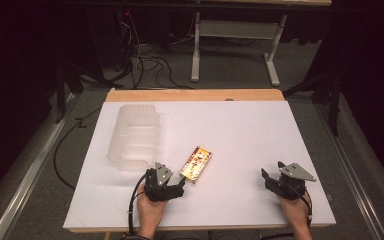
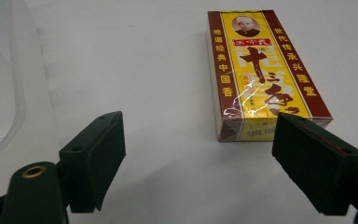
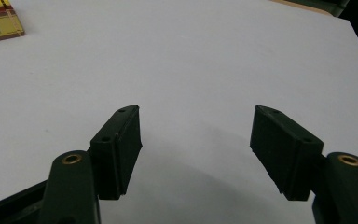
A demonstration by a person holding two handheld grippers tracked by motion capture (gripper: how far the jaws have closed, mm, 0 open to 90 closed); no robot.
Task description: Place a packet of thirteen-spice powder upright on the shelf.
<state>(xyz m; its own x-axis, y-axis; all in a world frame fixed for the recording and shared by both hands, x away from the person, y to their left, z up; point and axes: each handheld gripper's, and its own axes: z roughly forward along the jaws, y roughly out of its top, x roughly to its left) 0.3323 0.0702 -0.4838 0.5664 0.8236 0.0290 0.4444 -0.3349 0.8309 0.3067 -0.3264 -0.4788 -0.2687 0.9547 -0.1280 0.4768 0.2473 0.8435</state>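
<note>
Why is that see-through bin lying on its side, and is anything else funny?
The clear bin looks tipped over on the white table, its opening not facing up. The yellow box lies flat but slanted. Nothing looks spilled or broken.

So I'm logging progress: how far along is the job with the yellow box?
Nothing looks done. The yellow-and-red cardboard box lies on the white table, ungripped. The left hand-held gripper is open just short of it. Grasping and moving it remain.
</note>
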